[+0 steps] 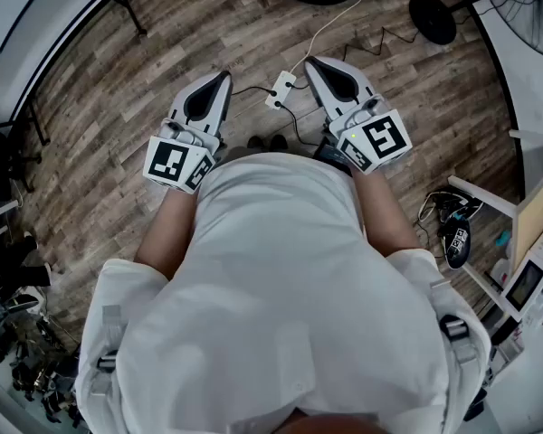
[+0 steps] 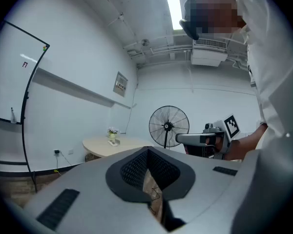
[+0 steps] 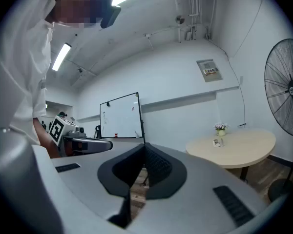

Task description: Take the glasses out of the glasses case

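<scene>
Right now your left gripper (image 1: 223,80) and right gripper (image 1: 312,64) point level ahead of you, jaws together on nothing, and no glasses case shows in any view, so neither hand counts as nearer.

standing fan (image 2: 169,126), round table (image 3: 234,147), whiteboard (image 3: 119,116)

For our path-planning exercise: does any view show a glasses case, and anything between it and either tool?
No glasses case shows in any view, so no obstruction can be judged. The left tool and right tool are shut, empty, held over wooden floor.
</scene>
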Demonstrator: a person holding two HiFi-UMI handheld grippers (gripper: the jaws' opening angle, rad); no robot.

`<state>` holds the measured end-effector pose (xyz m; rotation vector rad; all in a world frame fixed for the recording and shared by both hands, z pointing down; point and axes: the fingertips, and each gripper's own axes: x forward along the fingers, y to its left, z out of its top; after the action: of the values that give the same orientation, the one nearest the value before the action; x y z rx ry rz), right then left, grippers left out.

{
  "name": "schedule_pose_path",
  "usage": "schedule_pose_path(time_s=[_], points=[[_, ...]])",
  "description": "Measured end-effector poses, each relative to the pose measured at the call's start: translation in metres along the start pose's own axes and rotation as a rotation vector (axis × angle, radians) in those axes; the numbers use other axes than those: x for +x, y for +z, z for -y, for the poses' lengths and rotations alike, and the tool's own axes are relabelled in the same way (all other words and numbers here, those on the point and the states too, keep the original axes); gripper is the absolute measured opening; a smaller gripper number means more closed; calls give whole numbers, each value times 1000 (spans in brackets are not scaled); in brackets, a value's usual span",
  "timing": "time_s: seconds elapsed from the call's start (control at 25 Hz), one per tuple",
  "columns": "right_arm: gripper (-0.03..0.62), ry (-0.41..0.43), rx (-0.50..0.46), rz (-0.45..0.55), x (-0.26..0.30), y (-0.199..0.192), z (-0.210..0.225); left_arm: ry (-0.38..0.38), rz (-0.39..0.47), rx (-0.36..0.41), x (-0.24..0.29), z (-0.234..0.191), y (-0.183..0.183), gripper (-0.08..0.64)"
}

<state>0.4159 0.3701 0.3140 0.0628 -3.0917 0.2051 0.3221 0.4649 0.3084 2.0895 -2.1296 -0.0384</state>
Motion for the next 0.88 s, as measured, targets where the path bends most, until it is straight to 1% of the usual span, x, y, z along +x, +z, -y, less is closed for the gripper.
schedule_pose_path(time_s=[0.12, 0.2, 0.28, 0.4, 0.56, 0.72, 0.76, 0.88], points=[[21, -3, -11, -6, 1, -4, 4, -2, -3, 6, 4, -1, -3, 12], [21, -6, -20, -5, -2, -4, 7, -2, 13, 15, 6, 0, 0, 12], [21, -3, -33, 3, -7, -2, 11, -29, 36, 15, 10, 4, 4, 12], [23, 14, -34, 38, -11, 4, 18, -72, 46, 6, 18, 7, 7, 12], [28, 44, 6, 110, -16, 12, 21, -70, 43, 0, 18, 7, 10, 12], [26, 92, 44, 94, -3, 7, 23, -69, 30, 11, 14, 2, 11, 12], [26, 96, 56, 92, 2, 6, 25, -71, 23, 2, 13, -1, 10, 12], [25, 77, 103, 94, 16, 3, 37, -86, -3, -61, 12, -12, 4, 12]])
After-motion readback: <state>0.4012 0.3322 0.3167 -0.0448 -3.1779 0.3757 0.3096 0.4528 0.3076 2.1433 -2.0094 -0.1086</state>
